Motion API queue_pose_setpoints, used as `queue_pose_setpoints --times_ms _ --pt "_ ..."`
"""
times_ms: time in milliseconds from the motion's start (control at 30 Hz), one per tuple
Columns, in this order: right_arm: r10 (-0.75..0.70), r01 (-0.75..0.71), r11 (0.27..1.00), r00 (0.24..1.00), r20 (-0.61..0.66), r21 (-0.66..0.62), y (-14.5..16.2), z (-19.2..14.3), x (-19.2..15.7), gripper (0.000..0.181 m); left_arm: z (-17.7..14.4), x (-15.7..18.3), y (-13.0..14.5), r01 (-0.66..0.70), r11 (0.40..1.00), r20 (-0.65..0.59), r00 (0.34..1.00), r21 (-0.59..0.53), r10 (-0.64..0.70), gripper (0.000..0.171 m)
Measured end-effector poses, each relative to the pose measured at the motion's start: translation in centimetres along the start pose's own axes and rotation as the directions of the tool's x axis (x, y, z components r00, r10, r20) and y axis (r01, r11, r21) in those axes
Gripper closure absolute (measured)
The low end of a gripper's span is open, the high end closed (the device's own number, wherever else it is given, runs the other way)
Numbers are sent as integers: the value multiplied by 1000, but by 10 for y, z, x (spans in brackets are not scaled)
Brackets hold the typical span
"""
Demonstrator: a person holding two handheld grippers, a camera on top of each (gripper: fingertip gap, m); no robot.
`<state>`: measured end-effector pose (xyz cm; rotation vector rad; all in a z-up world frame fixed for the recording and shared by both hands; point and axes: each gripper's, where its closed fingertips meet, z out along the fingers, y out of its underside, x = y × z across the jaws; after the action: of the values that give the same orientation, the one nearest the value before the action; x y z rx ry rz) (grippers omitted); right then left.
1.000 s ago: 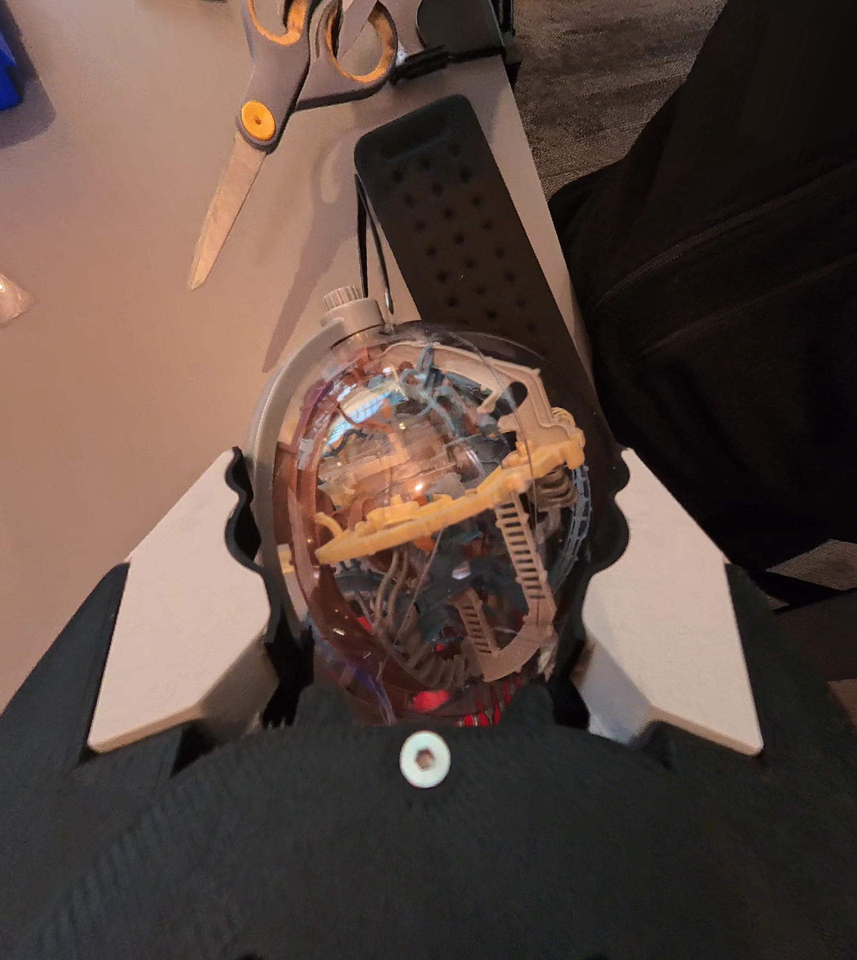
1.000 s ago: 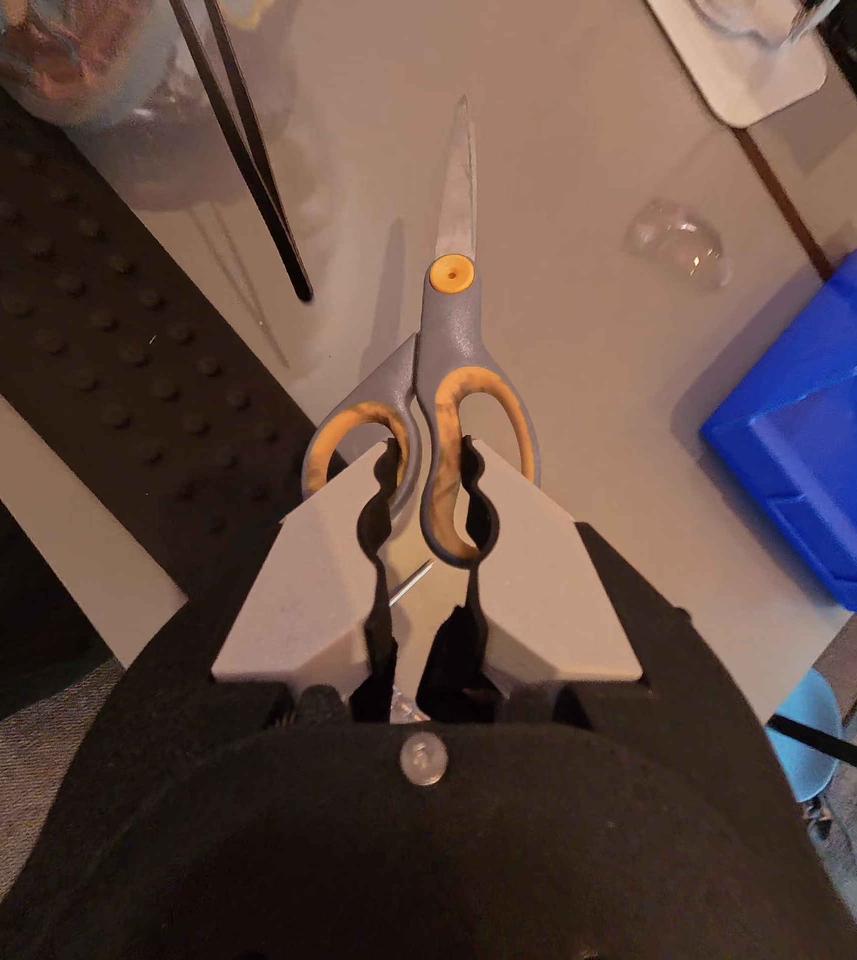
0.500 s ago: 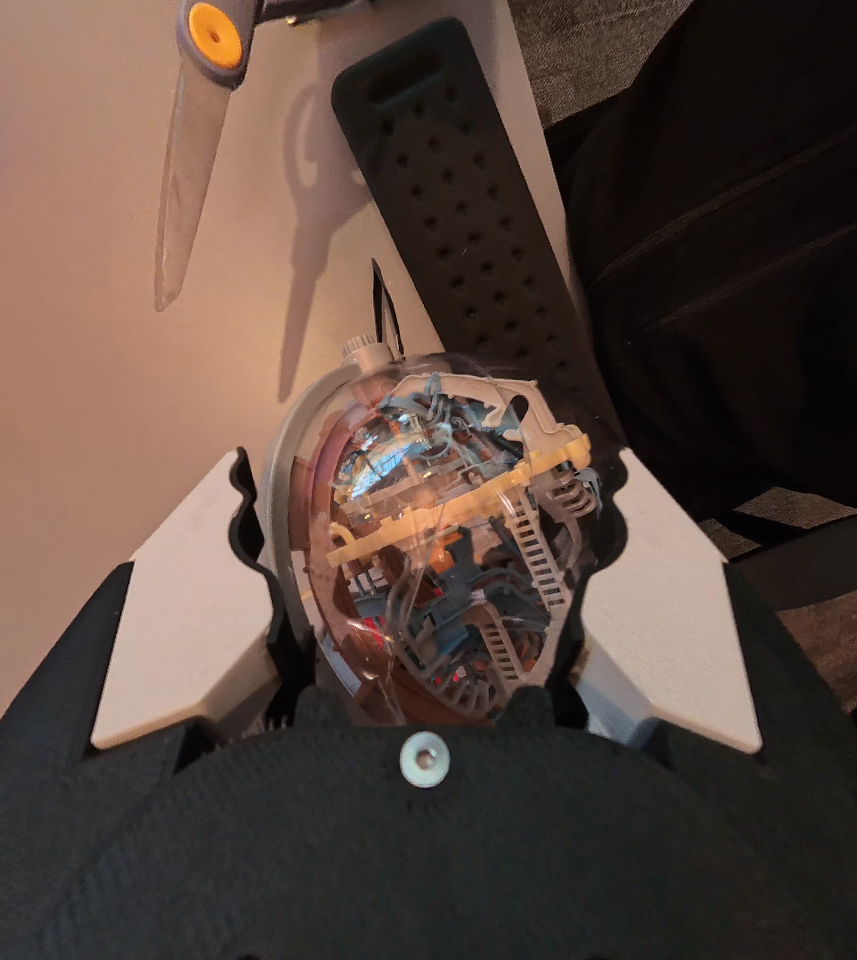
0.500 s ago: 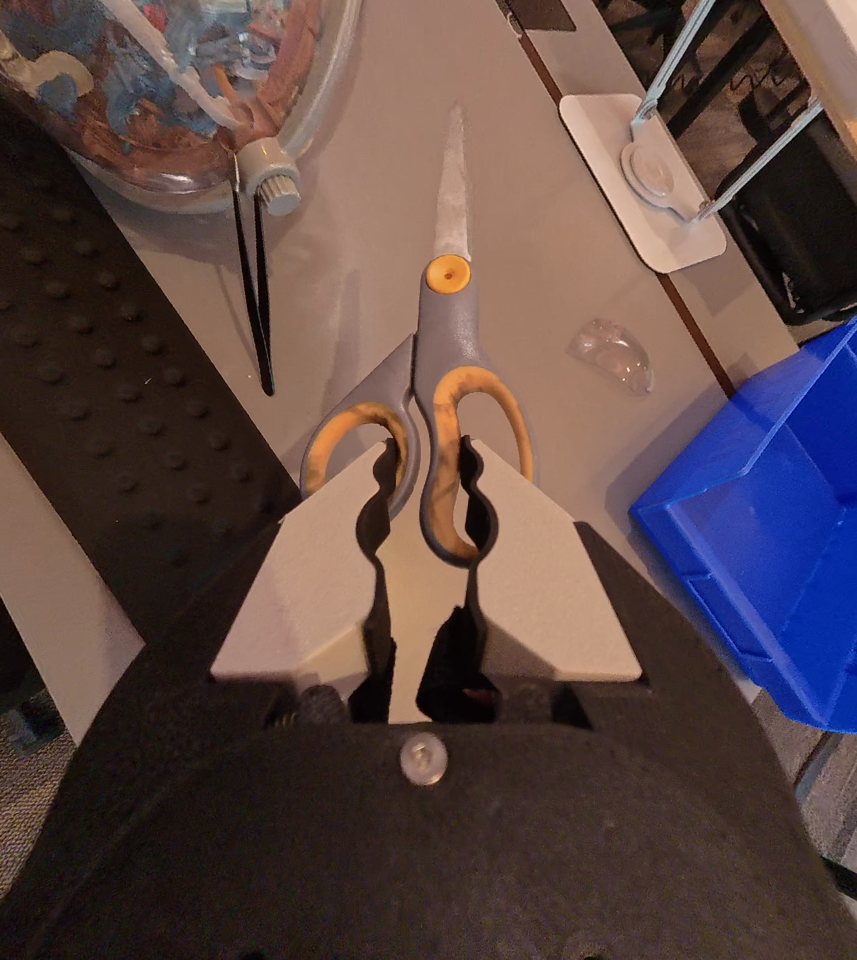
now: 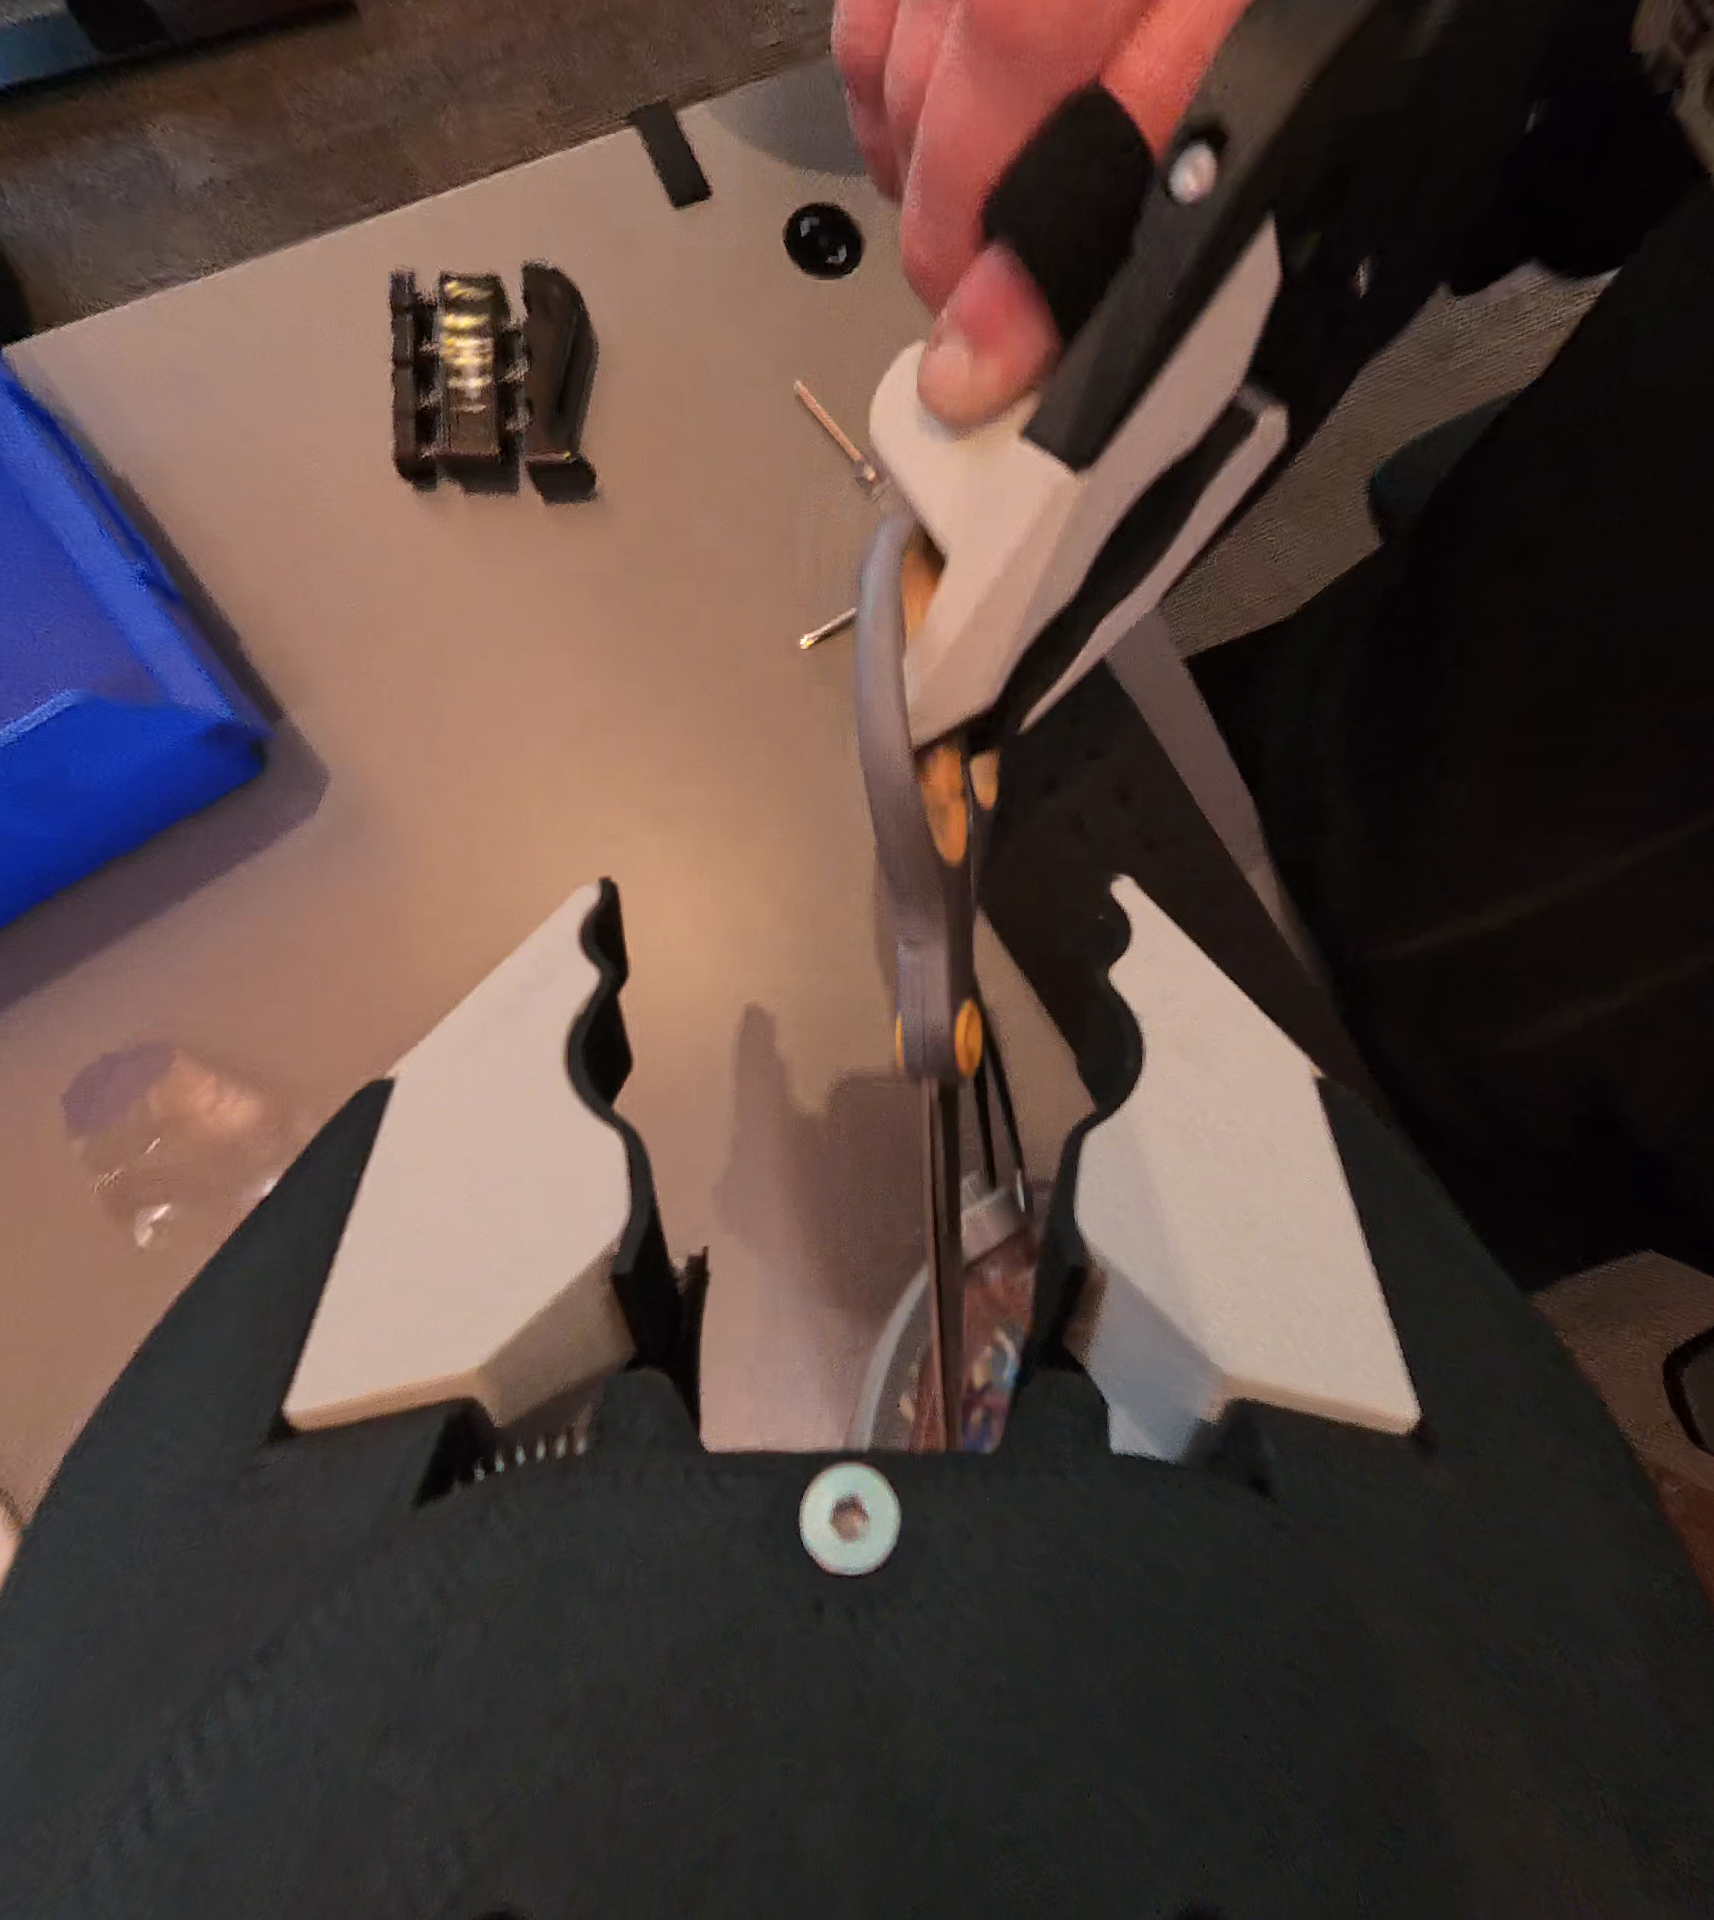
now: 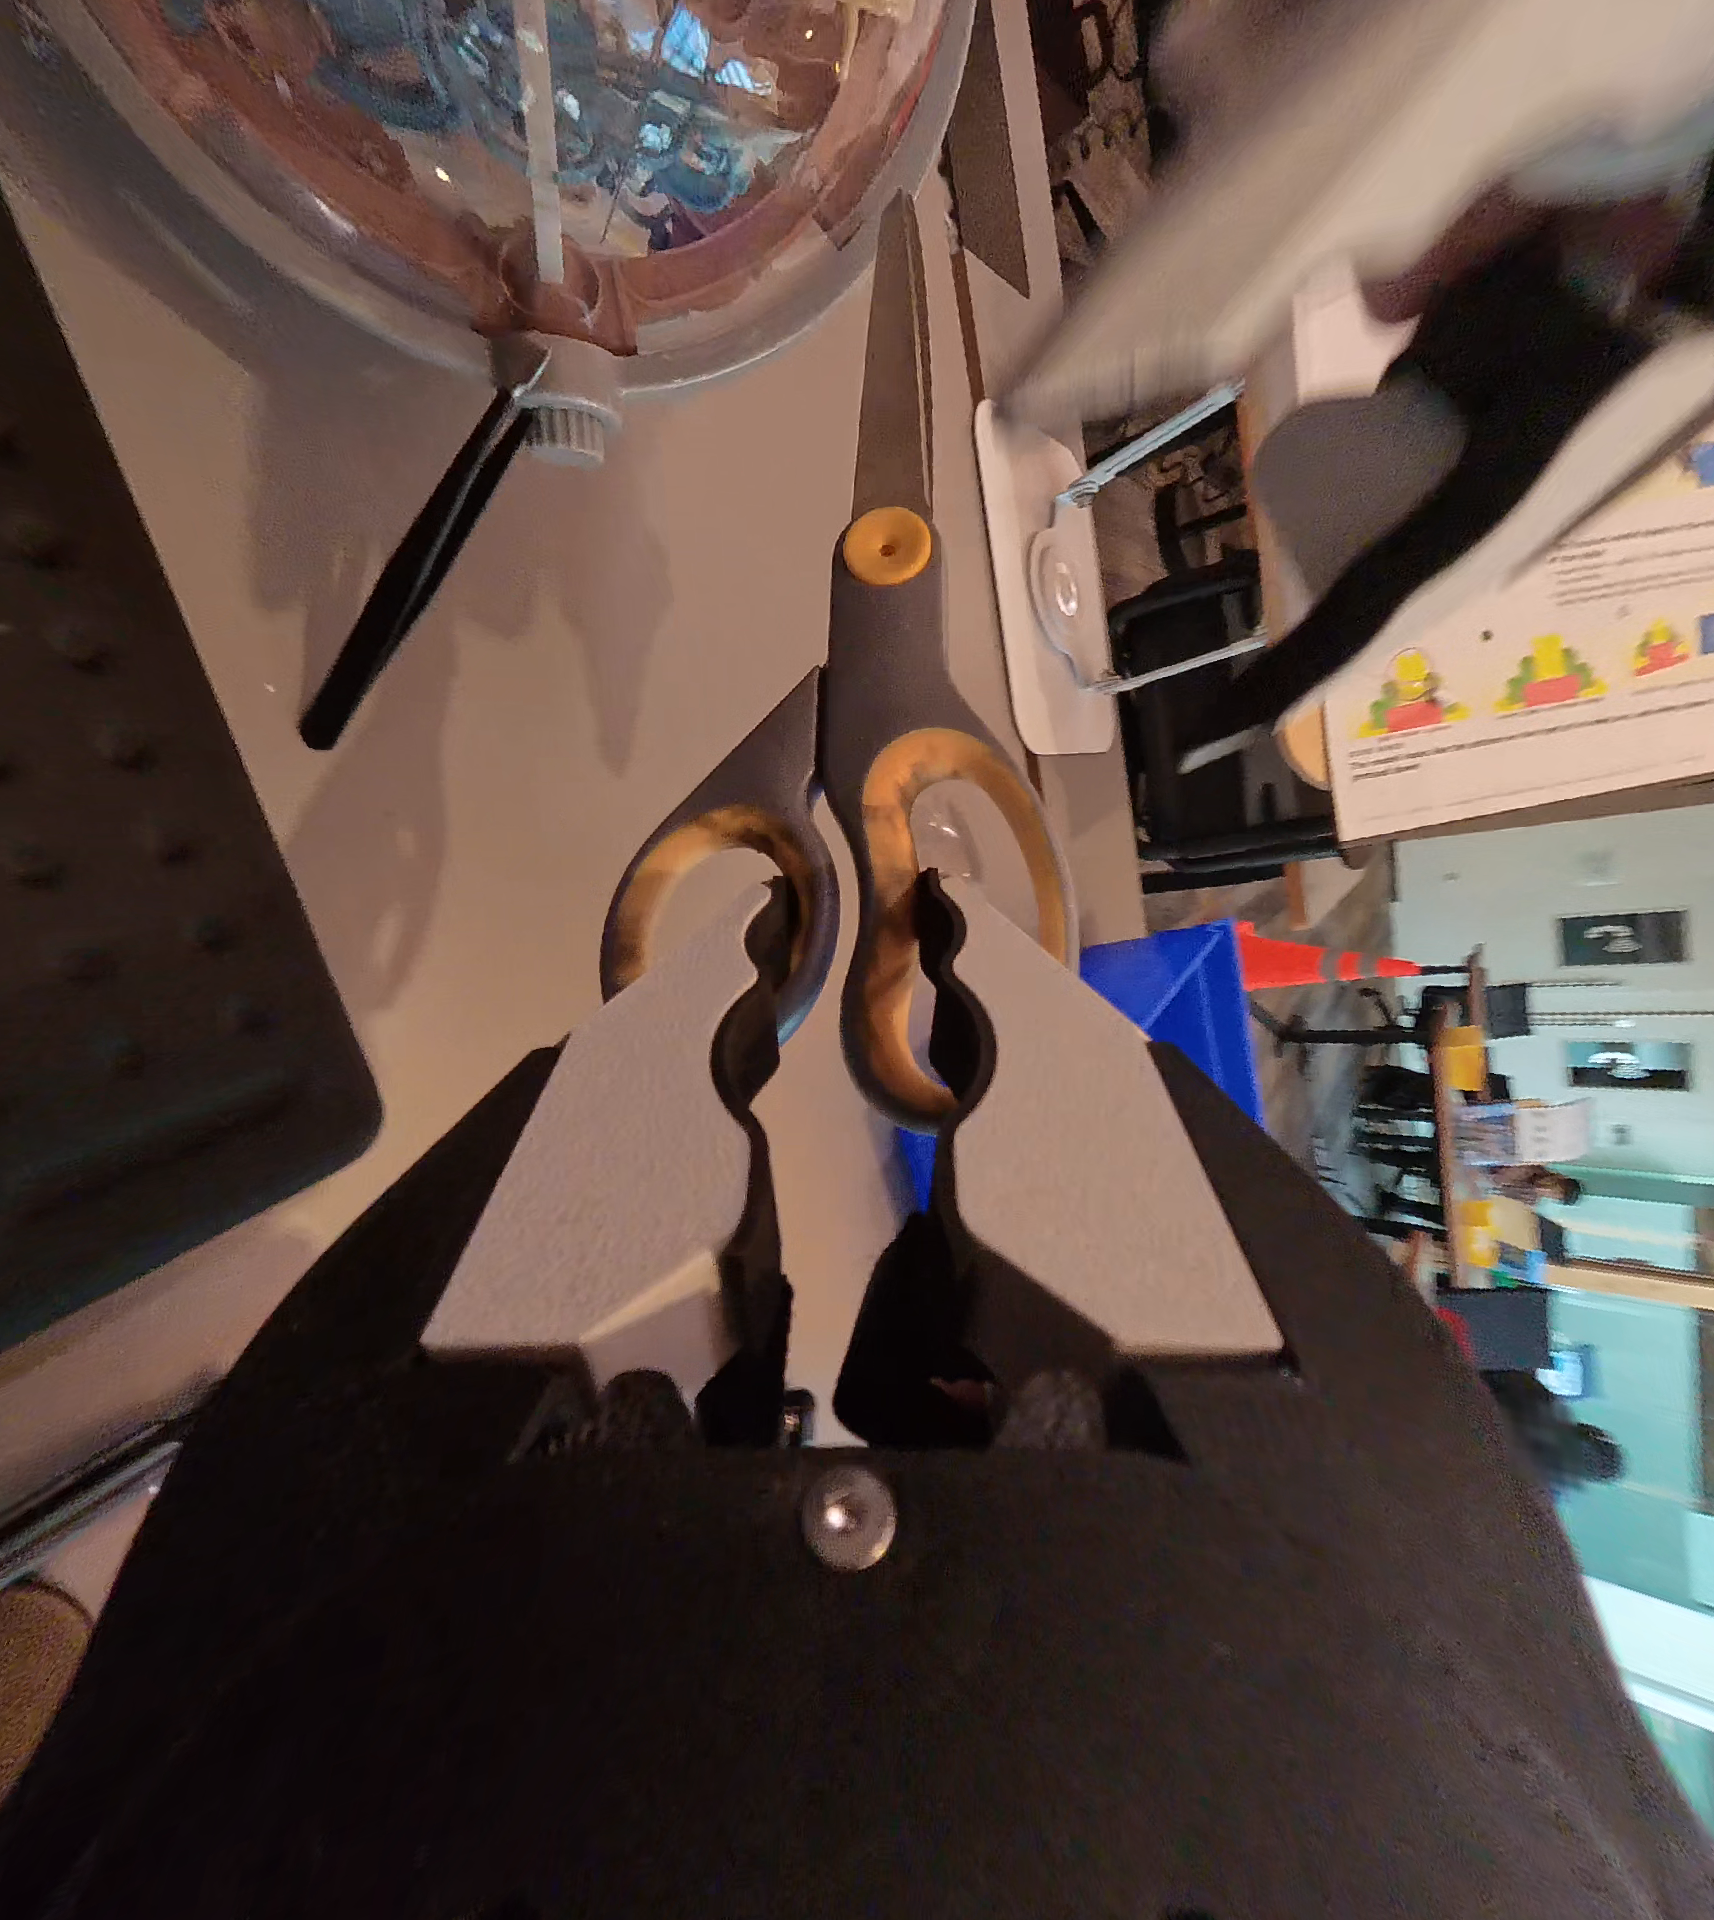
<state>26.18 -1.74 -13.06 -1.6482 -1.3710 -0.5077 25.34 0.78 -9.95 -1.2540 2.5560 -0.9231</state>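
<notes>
Left wrist view
Left gripper (image 5: 863, 1039): jaws spread wide with nothing between the pads; it hangs over the grey table (image 5: 520, 727), tilted down.
Globe (image 5: 988, 1288): a clear maze ball, only a sliver showing low between the fingers, beside the right one and apparently free of both.
Scissors (image 5: 920, 935): grey and orange, edge-on, blades pointing down toward the globe; likely held upright to reach the black tie at its knob.
Right gripper (image 5: 946, 644): clamped on the scissor handles, a hand (image 5: 957, 156) squeezing its trigger.
Around: blue bin (image 5: 32, 665) at left, black clip block (image 5: 489, 395) farther off, black dotted mat (image 5: 1092, 831) at right.

Right wrist view
Right gripper (image 6: 848, 935): jaws nearly together, pinching the inner handle loop of the scissors (image 6: 884, 665); this grip fixes the blades straight ahead.
Globe (image 6: 520, 135): resting on the table (image 6: 520, 935), up and left of the blades, close but apart.
Tie (image 6: 406, 582): a black strap hanging from the globe's ribbed knob (image 6: 567, 416), lying left of the blades.
Left gripper (image 6: 1404, 343): blurred at upper right, well clear of the globe.
</notes>
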Motion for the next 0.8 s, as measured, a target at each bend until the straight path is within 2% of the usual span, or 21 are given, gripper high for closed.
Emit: queue_pose_setpoints --times_ms 100,167,200,233,300,433,500,567,600,667,733,800 --pt "-67 66 997 997 -32 -36 1 3 5 160 26 -4 -8 -6 1000 -84 996 -15 5 108" --pt "-76 74 996 996 -40 -47 4 4 8 160 38 -4 -4 -22 999 -117 993 -42 17 133" --pt "-74 72 996 996 -40 -55 7 5 10 160 42 -3 -3 -25 999 -134 991 -42 19 140" --pt "-76 73 995 996 -43 -67 11 6 12 160 42 1 -4 -20 999 -172 985 -26 15 158" --pt "-70 66 995 996 -53 -73 17 8 15 159 43 -6 -3 -13 1000 -146 989 -6 12 160" --pt "40 -41 999 998 -50 -31 23 1 26 149 44 -30 8 34 999 -63 997 19 -33 162" --pt "194 -192 980 980 -41 49 23 -11 35 146 43 -31 8 41 998 -59 998 47 -38 162" --pt "344 -334 931 938 -43 148 29 -22 44 142 38 -32 6 44 995 -47 998 85 -40 162" --pt "447 -436 875 894 -7 212 31 -27 48 137 35 -35 3 53 992 -33 998 115 -50 162" --pt "632 -638 709 764 131 299 33 -29 50 128 28 -40 -3 67 983 -18 998 172 -65 162" --pt "687 -731 610 680 255 305 33 -21 43 114 25 -40 -8 59 979 -8 998 197 -58 162" --pt "703 -762 579 647 294 291 32 -7 41 114 28 -35 -8 40 983 -13 999 181 -39 162"
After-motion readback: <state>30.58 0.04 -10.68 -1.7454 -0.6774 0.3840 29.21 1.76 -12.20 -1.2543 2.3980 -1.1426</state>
